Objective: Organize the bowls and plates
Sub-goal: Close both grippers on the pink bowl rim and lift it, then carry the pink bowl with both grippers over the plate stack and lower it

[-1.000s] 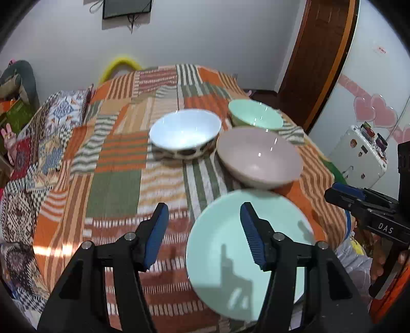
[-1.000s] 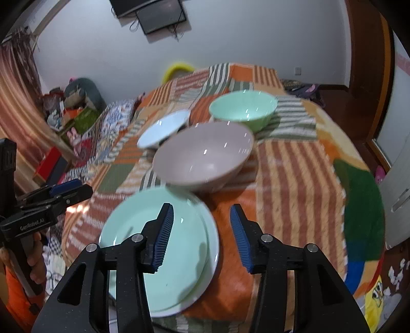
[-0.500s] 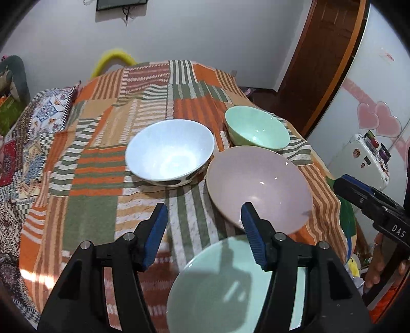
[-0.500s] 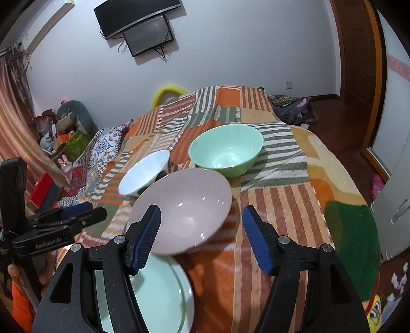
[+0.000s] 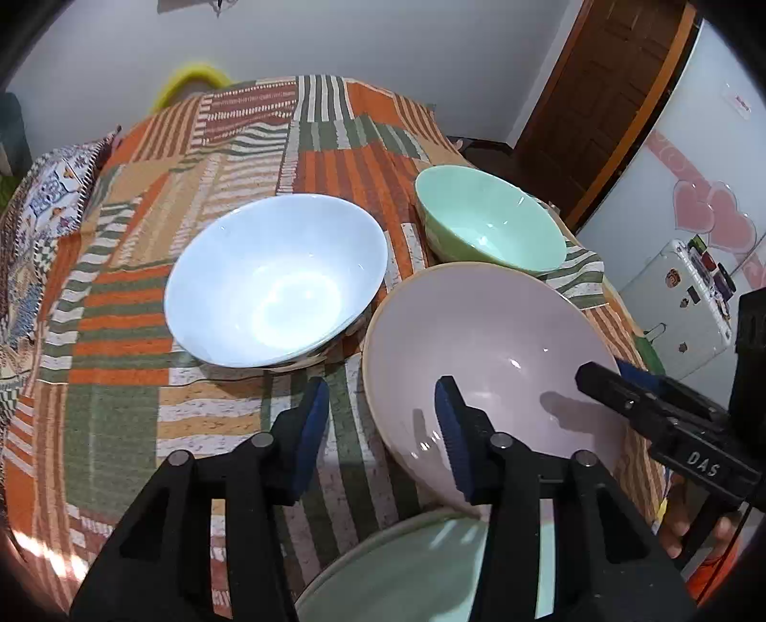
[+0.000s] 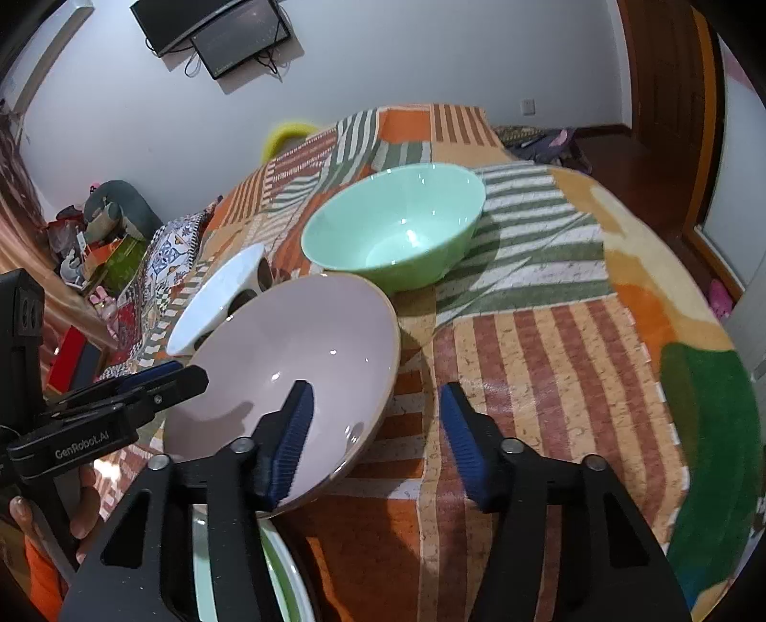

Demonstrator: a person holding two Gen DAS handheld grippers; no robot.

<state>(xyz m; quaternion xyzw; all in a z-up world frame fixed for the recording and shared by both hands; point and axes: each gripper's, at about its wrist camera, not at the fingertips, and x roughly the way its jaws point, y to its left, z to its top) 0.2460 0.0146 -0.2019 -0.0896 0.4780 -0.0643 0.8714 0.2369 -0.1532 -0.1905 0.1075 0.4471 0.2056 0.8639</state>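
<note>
A table under a patchwork cloth point(image 5: 143, 363) of orange, green and cream stripes fills the room's middle, with a white wall and a mounted screen point(image 6: 225, 33) behind and a brown door to the right. Far left on the cloth sits the white bowl point(image 5: 273, 282); right of it and nearer stands the large pink bowl point(image 5: 483, 363), just beside it; behind that, farther right, the mint green bowl point(image 5: 488, 225). A pale green plate point(image 5: 407, 574) lies at the near edge, its rim partly under the pink bowl's near side.

The left gripper point(image 5: 383, 430) has just been closing, and its fingers straddle the pink bowl's left rim without visibly pressing it, so it reads as released. The right gripper point(image 6: 378, 440) has likewise been narrowing around the right rim, its pads not clearly clamped.

By my reading nothing is nested yet: three bowls stand separate, so the sorting has barely begun, and lifting the pink bowl looks like the step in hand.
</note>
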